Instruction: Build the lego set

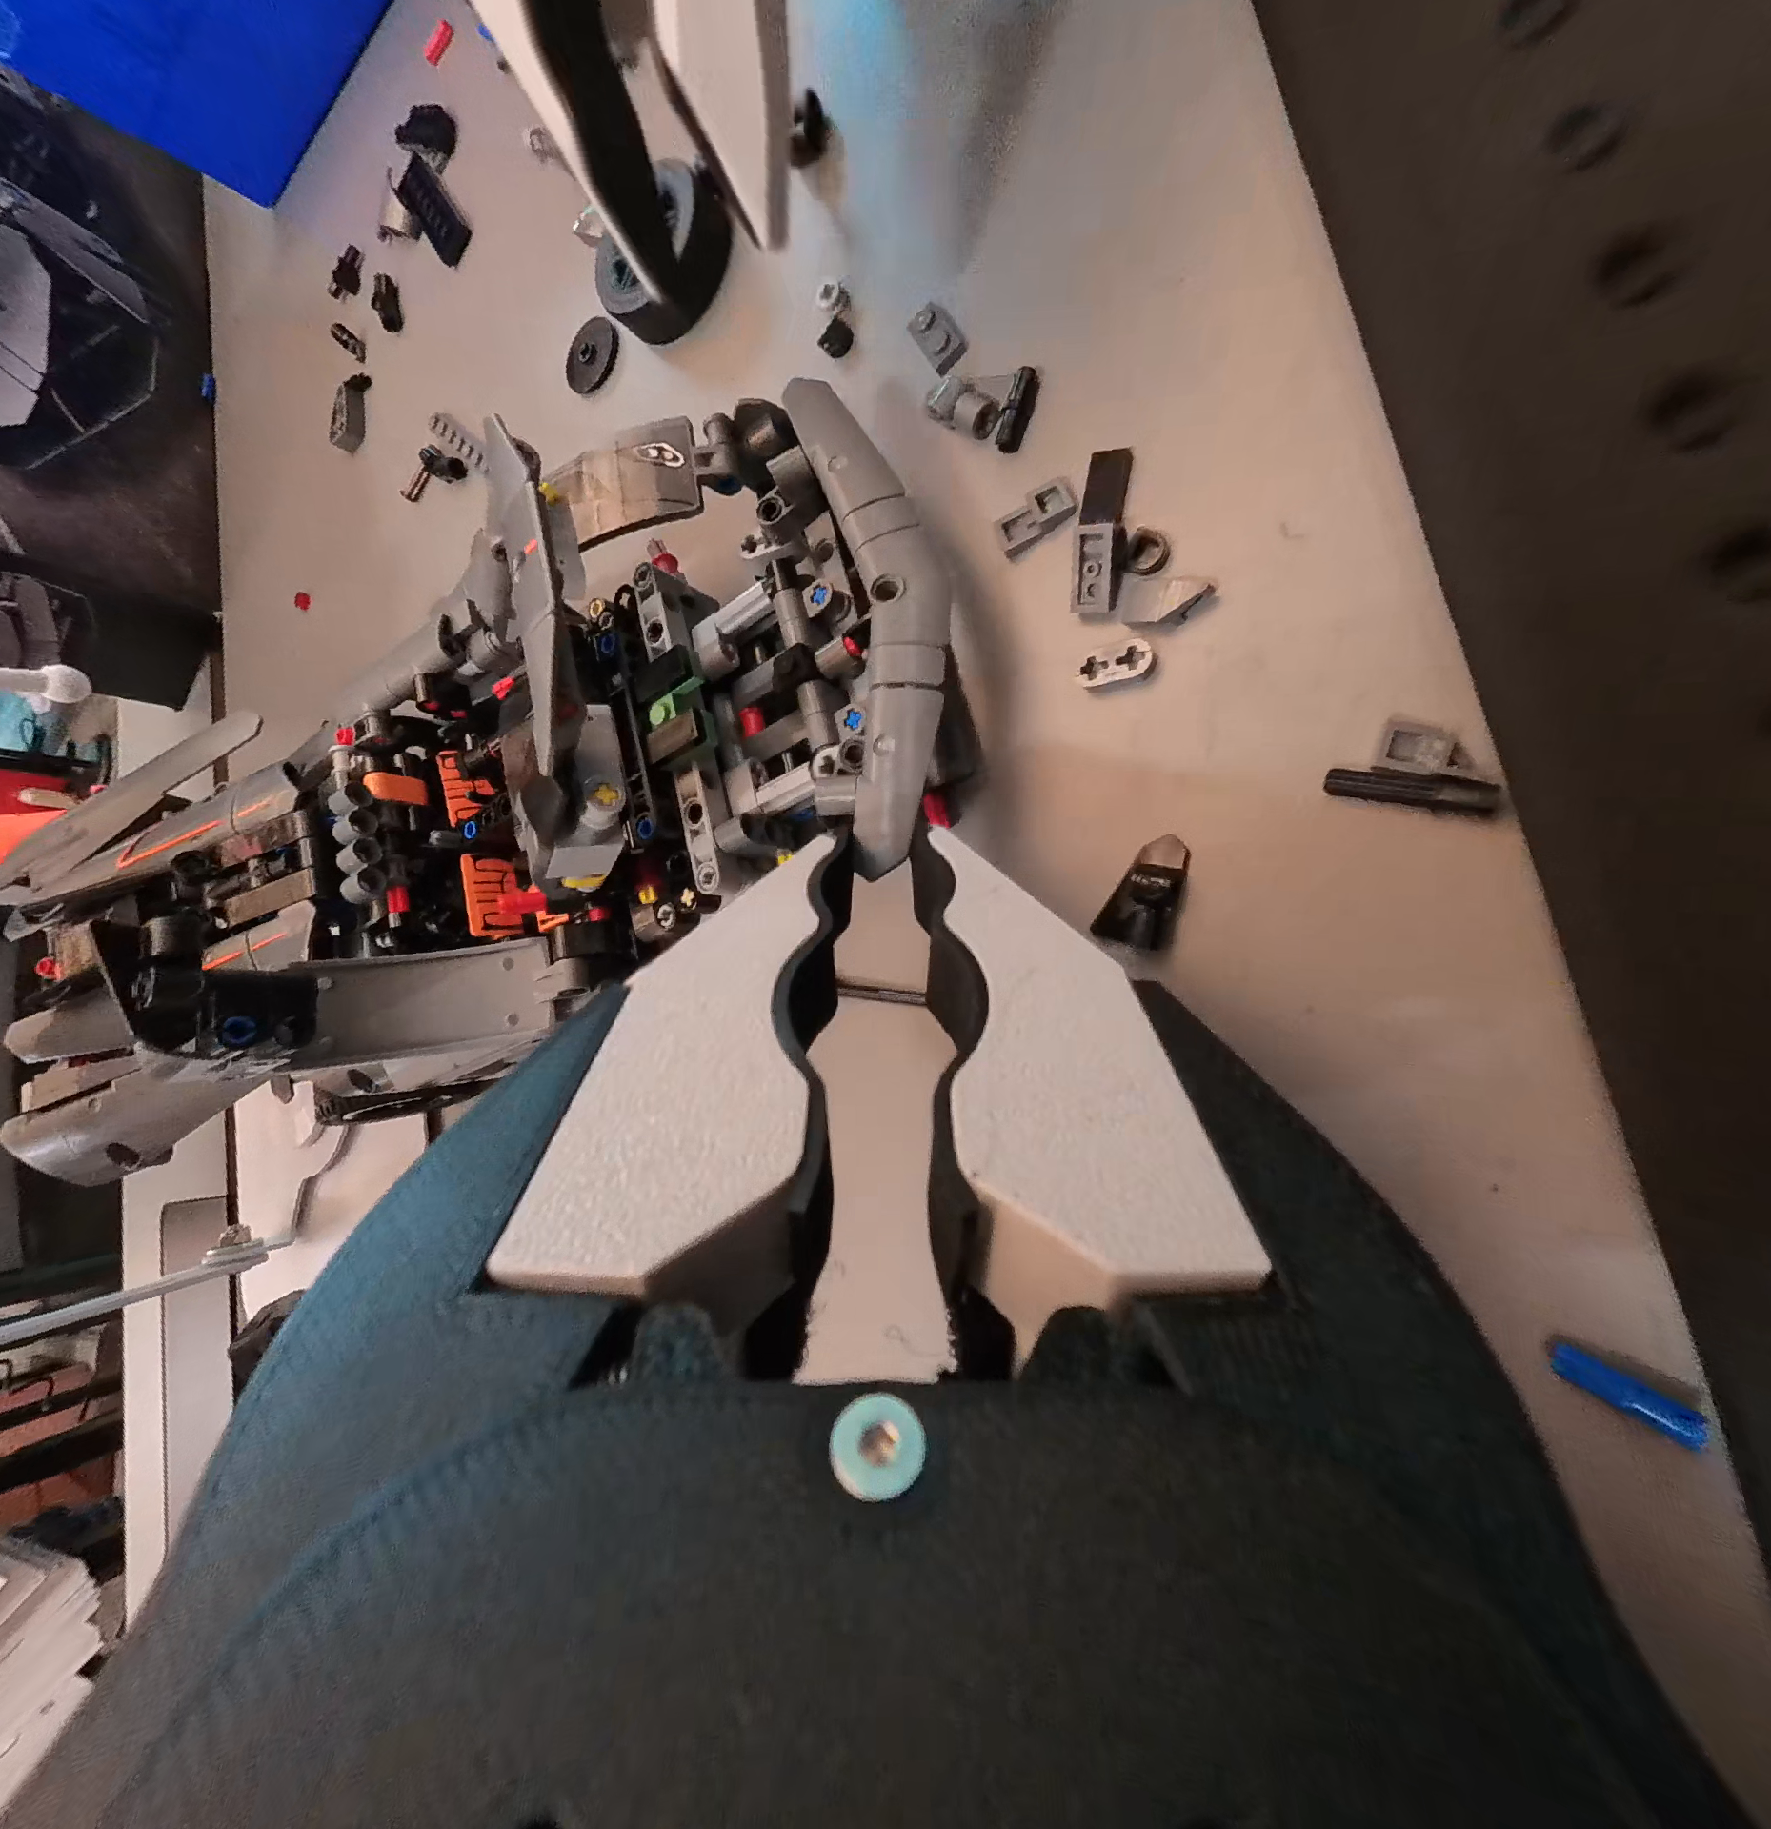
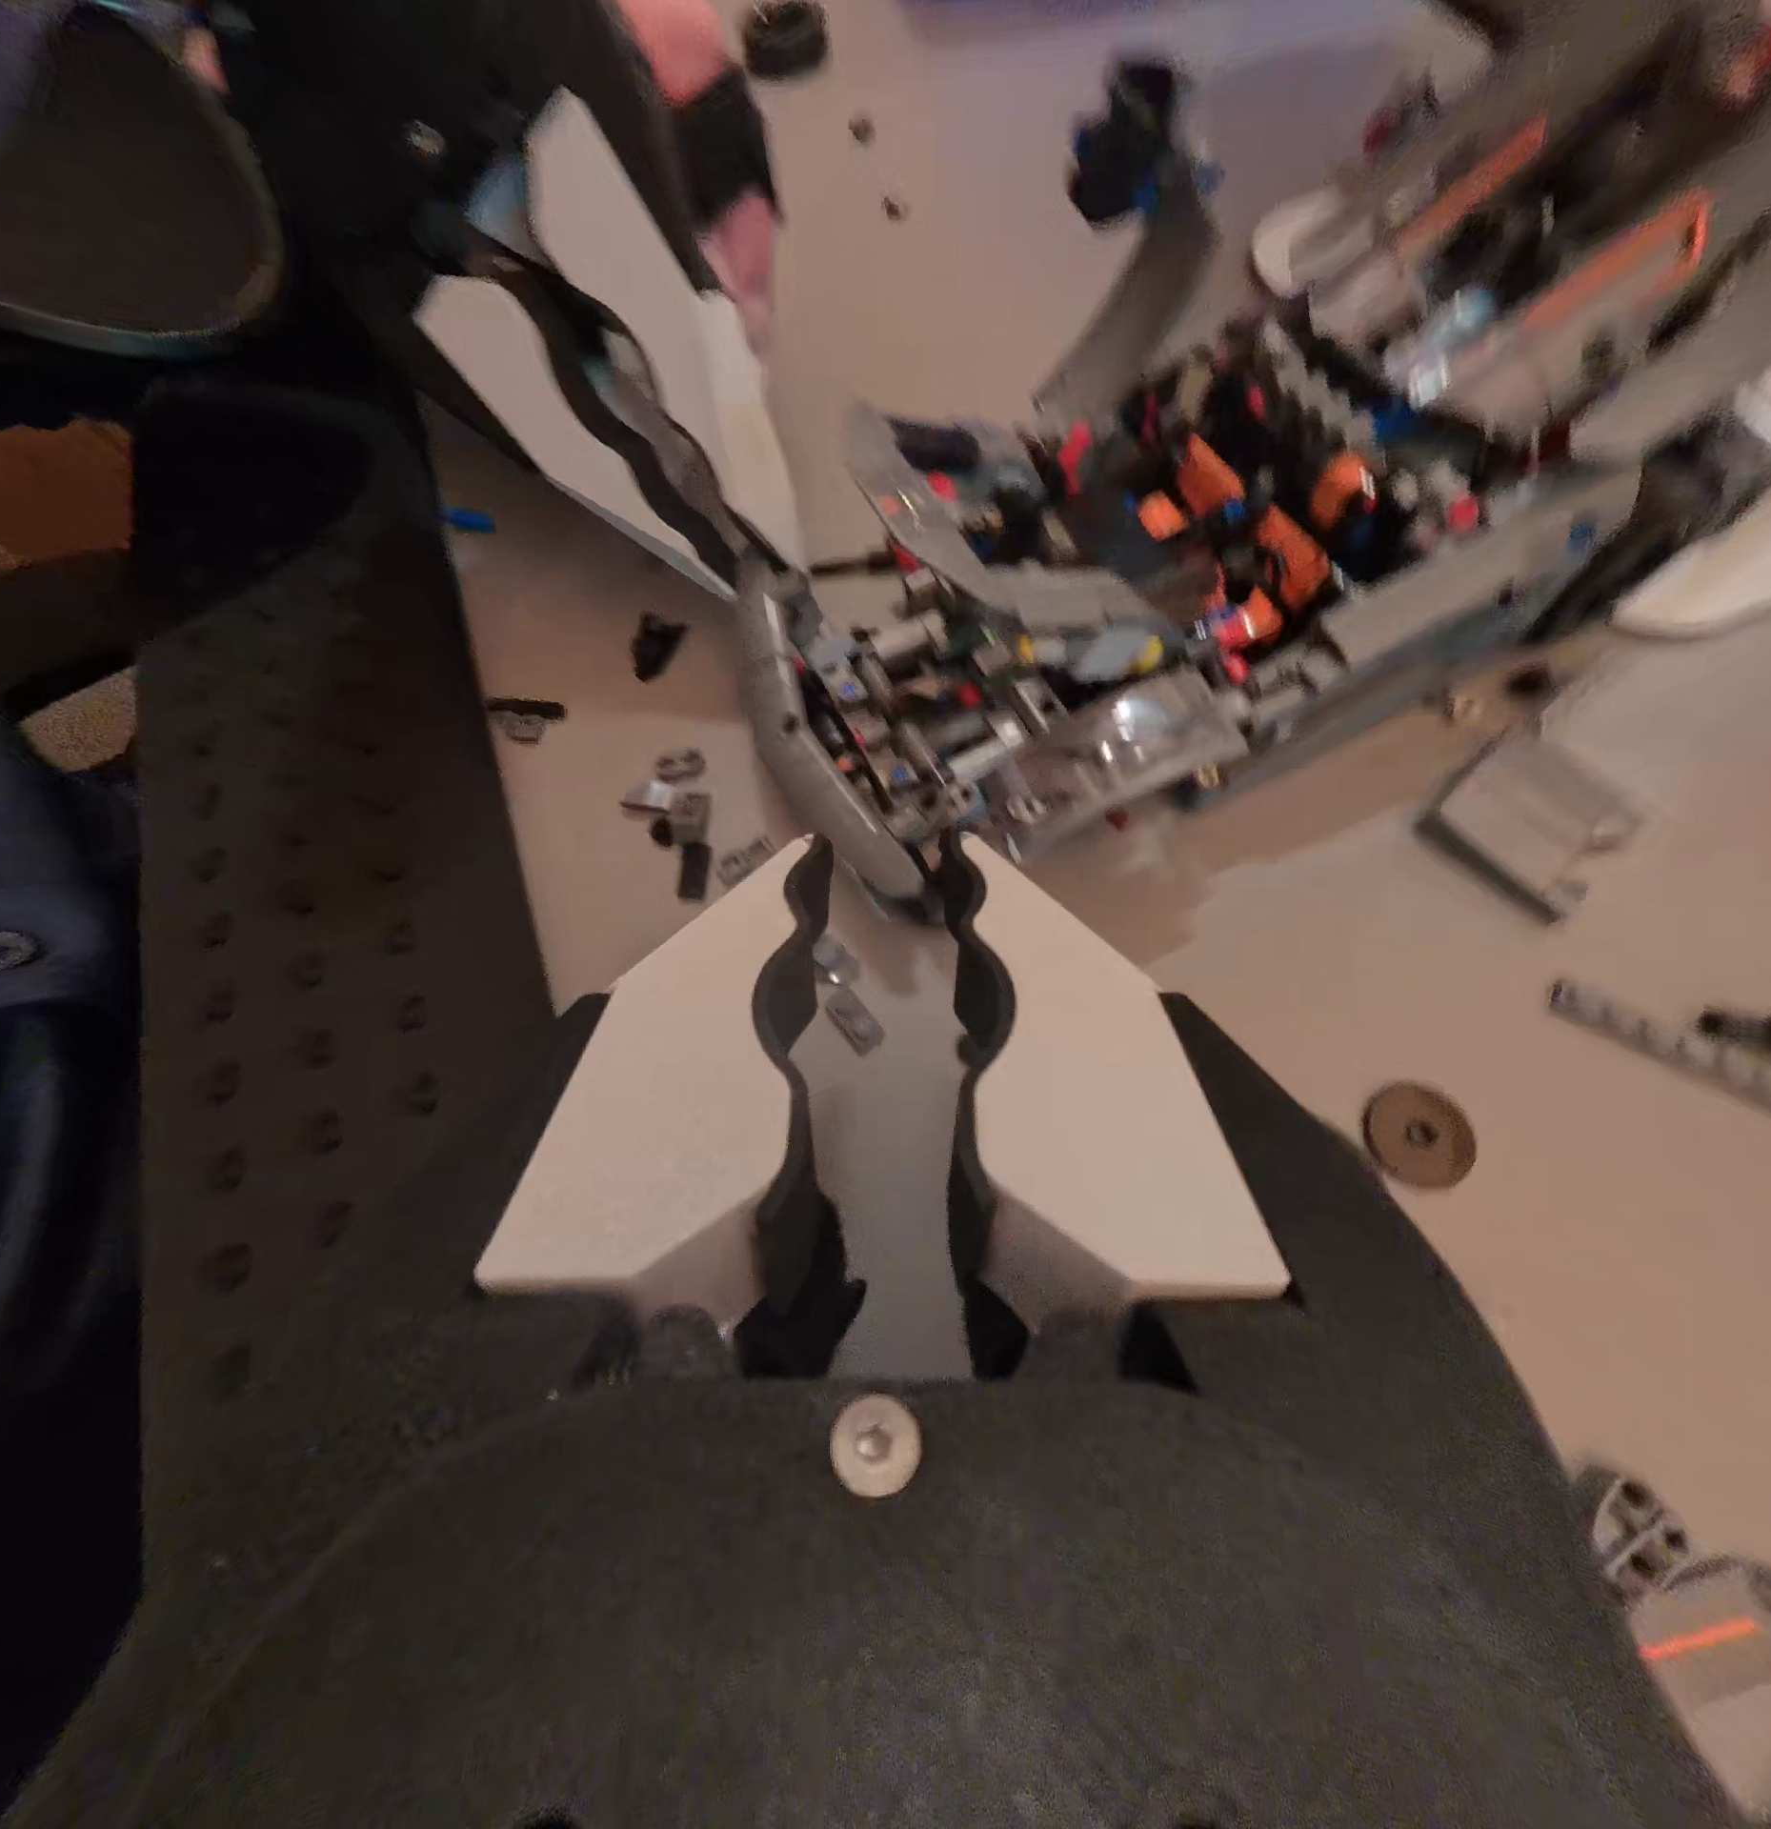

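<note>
Lego car model [image 1: 604, 713], grey with orange and black bits inside, lies on my pale table [image 1: 1307, 891] at about 10 o'clock from my left gripper [image 1: 879, 841]. That gripper's white fingers are pinched on the tip of the model's curved grey side panel [image 1: 896, 633]. In the right wrist view, my right gripper [image 2: 886, 861] is clamped on the other end of the same curved panel, with the left gripper reaching in from 11 o'clock.

Loose bits crowd around the model. A black tyre [image 1: 668, 287] sits at 12 o'clock, with a flat black disc [image 1: 592, 354] next to it. Small grey plates [image 1: 1034, 515] and a black sloped brick [image 1: 1143, 891] lie at 2 o'clock. A black rod [image 1: 1411, 790] lies at 3 o'clock, and a blue pin [image 1: 1628, 1391] lies near the table's edge at 4 o'clock. A dark board with holes [image 2: 307, 891] stands at 9 o'clock from my right gripper. That view is blurry.
</note>
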The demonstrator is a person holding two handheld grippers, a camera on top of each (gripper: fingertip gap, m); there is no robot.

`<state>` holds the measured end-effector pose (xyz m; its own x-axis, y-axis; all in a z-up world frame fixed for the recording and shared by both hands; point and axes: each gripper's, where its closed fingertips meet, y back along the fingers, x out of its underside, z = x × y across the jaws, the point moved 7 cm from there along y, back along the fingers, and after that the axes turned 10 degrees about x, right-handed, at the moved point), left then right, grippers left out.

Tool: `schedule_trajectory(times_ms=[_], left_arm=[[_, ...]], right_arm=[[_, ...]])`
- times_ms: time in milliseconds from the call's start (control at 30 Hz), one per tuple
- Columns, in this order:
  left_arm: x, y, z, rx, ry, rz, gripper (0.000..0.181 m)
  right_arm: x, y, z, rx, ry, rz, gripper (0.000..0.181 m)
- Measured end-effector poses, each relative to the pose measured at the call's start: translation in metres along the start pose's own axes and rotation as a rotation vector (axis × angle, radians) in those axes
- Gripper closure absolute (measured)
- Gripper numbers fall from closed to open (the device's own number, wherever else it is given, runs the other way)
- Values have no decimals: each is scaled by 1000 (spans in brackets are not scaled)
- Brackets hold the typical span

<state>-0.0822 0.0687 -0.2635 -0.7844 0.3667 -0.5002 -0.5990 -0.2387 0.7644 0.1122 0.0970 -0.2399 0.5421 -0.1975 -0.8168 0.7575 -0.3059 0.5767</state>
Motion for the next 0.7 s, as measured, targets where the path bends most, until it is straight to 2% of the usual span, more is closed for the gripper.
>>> schedule_trajectory(times_ms=[100,267,433,533,633,700], left_arm=[[1,0,0,-5,-5,10,172],[3,-1,1,-12,-2,24,173],[2,1,1,-9,-4,6,173],[0,1,1,-18,-8,7,173],[-4,3,1,-23,2,-26,173],[-7,3,0,-26,7,-42,173]], right_arm=[[-12,2,10,13,78,-50,165],[-11,-15,22,-13,139,7,159],[-28,-38,48,45,272,26,151],[-33,-57,54,129,324,100,149],[-28,-73,59,130,358,174,148],[-25,-76,60,135,375,189,156]])
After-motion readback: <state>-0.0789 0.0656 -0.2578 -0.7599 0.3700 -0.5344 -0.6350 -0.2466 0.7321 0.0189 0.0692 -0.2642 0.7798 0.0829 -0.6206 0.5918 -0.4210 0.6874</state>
